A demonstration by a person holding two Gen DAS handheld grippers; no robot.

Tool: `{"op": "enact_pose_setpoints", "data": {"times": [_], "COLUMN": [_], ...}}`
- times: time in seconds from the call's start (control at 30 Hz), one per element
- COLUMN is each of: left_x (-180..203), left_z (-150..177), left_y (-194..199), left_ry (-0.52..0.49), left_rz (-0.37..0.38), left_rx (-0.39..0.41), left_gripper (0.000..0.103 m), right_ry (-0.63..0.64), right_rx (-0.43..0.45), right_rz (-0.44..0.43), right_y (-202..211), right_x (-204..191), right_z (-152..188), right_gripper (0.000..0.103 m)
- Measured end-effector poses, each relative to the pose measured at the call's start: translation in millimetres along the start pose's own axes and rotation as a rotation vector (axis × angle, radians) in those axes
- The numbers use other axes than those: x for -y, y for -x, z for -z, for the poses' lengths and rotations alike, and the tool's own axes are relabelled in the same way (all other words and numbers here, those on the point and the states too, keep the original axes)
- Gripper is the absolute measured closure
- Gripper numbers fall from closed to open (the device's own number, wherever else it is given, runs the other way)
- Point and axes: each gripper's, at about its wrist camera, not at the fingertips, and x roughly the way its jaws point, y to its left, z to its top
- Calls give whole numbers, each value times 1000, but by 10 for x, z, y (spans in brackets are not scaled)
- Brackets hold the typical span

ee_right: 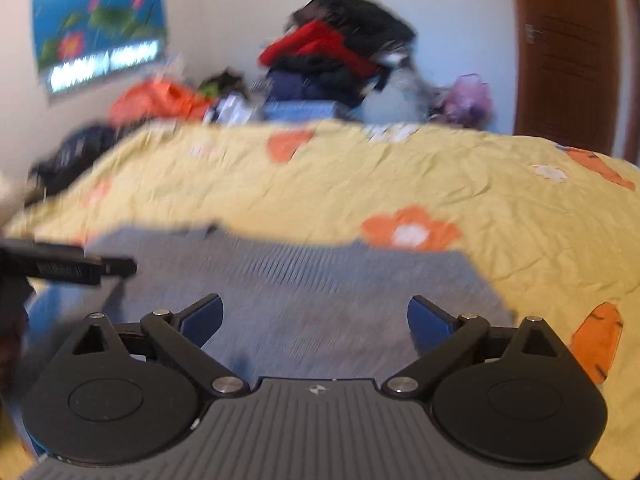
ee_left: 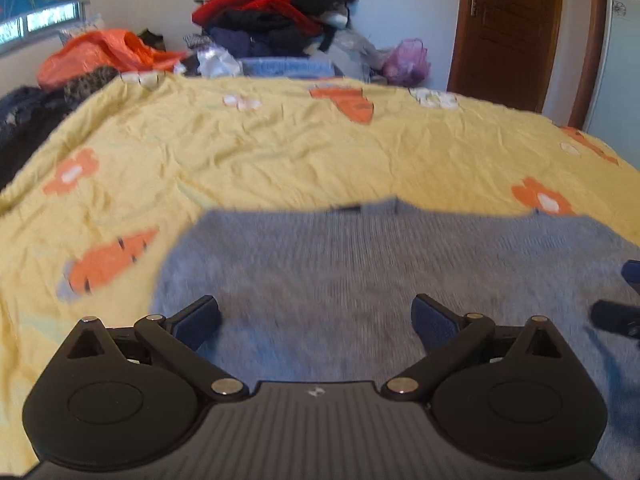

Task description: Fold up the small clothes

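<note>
My left gripper has its fingers spread wide apart with nothing between them, poised over the near part of a grey knitted sweater. My right gripper is the same: blue-padded fingers well apart, empty, over the same sweater. Whether either set of pads touches the knit I cannot tell; both views are smeared by motion, the right one more so.

The sweater lies flat on the bed, on a yellow bedspread printed with orange carrots and flowers. In the left view its far edge runs straight across, with a small dark mark at the middle that may be a neck label, and its left side curves down toward me. The right view shows the opposite side, where the grey ends at a corner against the bedspread near an orange flower.

Each camera catches the other tool: the left view shows a dark piece of the right gripper at its right edge, and the right view shows the left gripper as a black bar at its left edge, above the sweater.

Beyond the bed, both views show a heap of red and dark clothes, an orange bag, a purple bag and a brown door. The right view shows more of the blue lotus poster.
</note>
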Motion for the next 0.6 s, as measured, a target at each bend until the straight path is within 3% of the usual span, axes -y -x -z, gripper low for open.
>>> {"op": "enact_pose_setpoints", "data": {"times": [0.07, 0.13, 0.33, 0.43, 0.6], "left_x": [-33, -65, -55, -71, -75], "left_z": [101, 134, 117, 119, 122], "left_y": [-34, -33, -47, -47, -47], "left_ry": [5, 16, 36, 43, 40], "left_rz": [9, 25, 9, 14, 12], "left_rx": [22, 36, 42, 43, 43], "left_gripper": [0, 0, 0, 0, 0], "right_ry": [74, 133, 108, 99, 67], "right_rx": [-41, -26, -37, -27, 22], "right_rz": [57, 71, 65, 98, 11], "right_y": [-125, -155, -163, -74, 45], "right_x": [-72, -89, -54, -145, -468], "right_z": [125, 215, 212, 150, -33], "right_gripper": [6, 3, 1, 7, 1]}}
